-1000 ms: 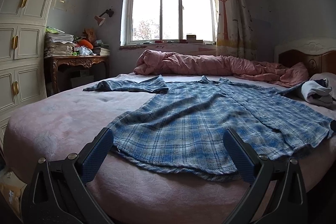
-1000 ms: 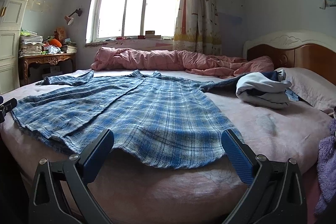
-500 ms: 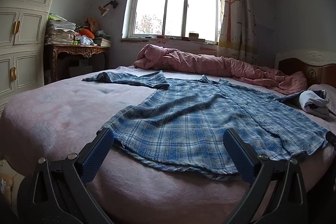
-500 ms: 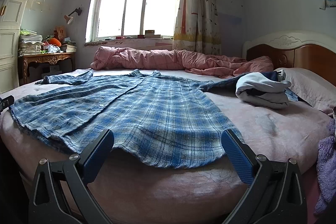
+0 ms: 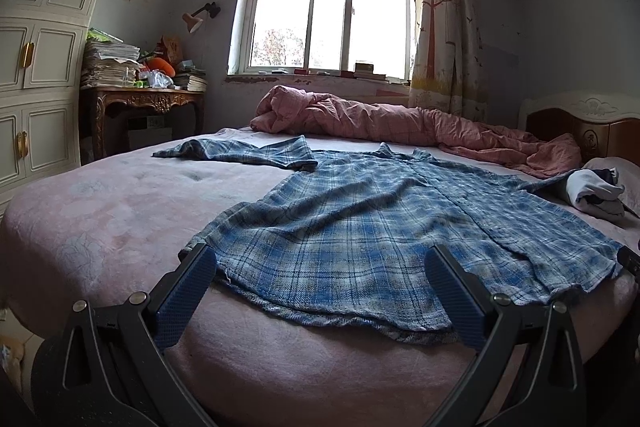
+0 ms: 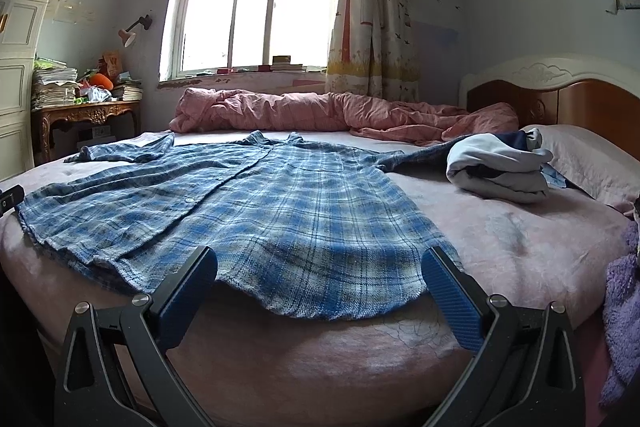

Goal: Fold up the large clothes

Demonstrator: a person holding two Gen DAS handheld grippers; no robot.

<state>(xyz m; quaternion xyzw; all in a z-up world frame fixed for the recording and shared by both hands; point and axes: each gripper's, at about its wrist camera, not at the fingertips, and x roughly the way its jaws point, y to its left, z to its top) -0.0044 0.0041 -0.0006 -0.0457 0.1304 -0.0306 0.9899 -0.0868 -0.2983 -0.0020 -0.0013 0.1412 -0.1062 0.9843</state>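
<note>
A large blue plaid shirt [image 5: 360, 219] [image 6: 256, 211] lies spread flat and buttoned on the pink bed [image 5: 100, 227] [image 6: 520, 247], collar towards the window, one sleeve stretched out to the far left. My left gripper [image 5: 320, 263] is open just above the shirt's bottom hem at its left corner, nothing between its fingers. Over the hem's right part my right gripper [image 6: 319, 265] hangs open and empty too, where the cloth droops over the bed's near edge.
A rumpled pink quilt [image 5: 400, 127] lies along the far side. Folded grey and navy clothes [image 6: 500, 167] rest on the shirt's right sleeve beside a pillow [image 6: 592, 163]. A cluttered wooden desk [image 5: 144, 99] and white cabinet [image 5: 36, 67] stand left. Purple fleece [image 6: 624, 307] hangs right.
My left gripper has moved forward and lower towards the shirt's left hem corner. The right gripper has hardly moved. Both stay open.
</note>
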